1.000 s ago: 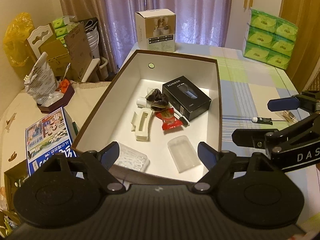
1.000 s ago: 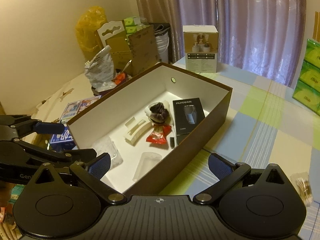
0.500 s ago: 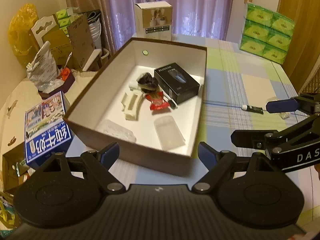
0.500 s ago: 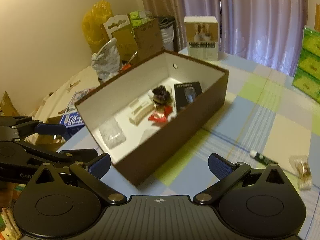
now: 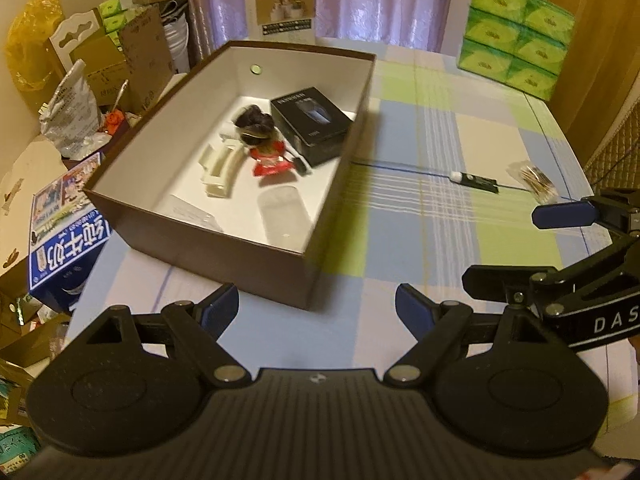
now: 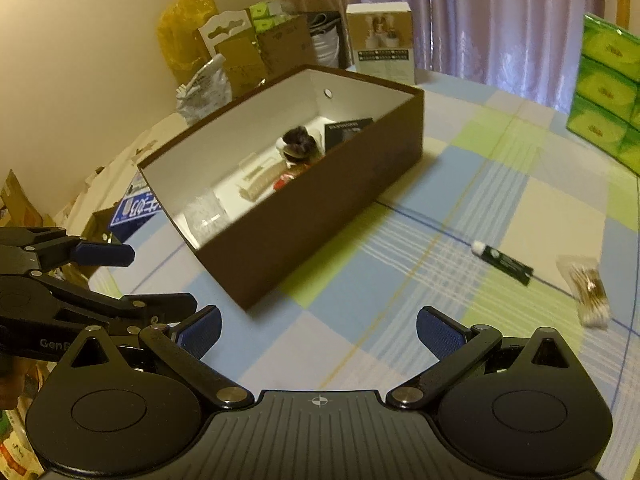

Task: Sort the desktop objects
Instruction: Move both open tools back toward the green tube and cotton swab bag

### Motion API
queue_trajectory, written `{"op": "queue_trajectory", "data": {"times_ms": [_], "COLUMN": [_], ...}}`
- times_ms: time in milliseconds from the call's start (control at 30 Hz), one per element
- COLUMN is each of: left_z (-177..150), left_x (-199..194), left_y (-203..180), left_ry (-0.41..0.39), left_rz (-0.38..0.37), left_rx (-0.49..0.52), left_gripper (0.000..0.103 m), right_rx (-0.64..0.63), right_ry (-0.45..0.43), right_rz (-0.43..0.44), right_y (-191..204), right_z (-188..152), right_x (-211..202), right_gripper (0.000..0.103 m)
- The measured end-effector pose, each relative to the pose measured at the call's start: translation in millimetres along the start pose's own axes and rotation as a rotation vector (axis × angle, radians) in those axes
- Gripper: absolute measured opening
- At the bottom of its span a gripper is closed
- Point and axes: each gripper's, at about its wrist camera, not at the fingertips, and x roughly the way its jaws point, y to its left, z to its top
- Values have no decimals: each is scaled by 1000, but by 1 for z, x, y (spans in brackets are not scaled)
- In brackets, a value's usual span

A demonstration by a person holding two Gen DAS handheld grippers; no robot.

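Observed both hand-held grippers empty and spread wide: left hand-held gripper (image 5: 316,308) poised above bare worktop (image 5: 424,236) just short of the near corner of the brown box (image 5: 240,256); right hand-held gripper (image 6: 318,326) likewise above the checked cloth, jaws apart, nothing between the pads.

Found two loose items outside the box, on the worktop to its right: one dark tube with a white cap (image 6: 502,261), lying flat along a blue line of the cloth, and one clear packet of brownish sticks (image 6: 588,292), just beside the tube's far end. Judged these the remaining things to sort; right hand-held gripper nearer to both.

Recommended for the step in hand: approach the tube from above, jaws set across its narrow width rather than along its length, grip at mid-body to avoid tipping, lift clear of the box wall before release. Treat the packet as soft and slippery; pinch at the body, not at the film edge.

Counted inside the box: one black carton (image 5: 310,124), one dark rounded bundle (image 5: 254,128), one red wrapper (image 5: 270,162), one cream plastic piece (image 5: 220,168), two clear plastic items, blurred (image 5: 282,210). Counted elsewhere: one white carton (image 5: 280,8) behind the box; a stack of green tissue packs (image 5: 516,36), six faces visible.
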Motion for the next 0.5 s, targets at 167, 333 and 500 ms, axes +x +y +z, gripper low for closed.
{"op": "queue_trajectory", "data": {"times_ms": [167, 333, 500], "left_z": [-1, 0, 6], "left_x": [7, 15, 25], "left_y": [-22, -46, -70], "left_ry": [12, 25, 42], "left_rz": [-19, -50, -86], "left_rx": [18, 46, 96], "left_gripper": [83, 83, 83], "right_rx": [23, 80, 151], "right_ry": [8, 15, 14], "right_rz": [-28, -79, -122], "right_y": [-21, -47, -75], "right_z": [-15, -32, -45], "right_x": [-9, -19, -32], "right_gripper": [101, 101, 101]}}
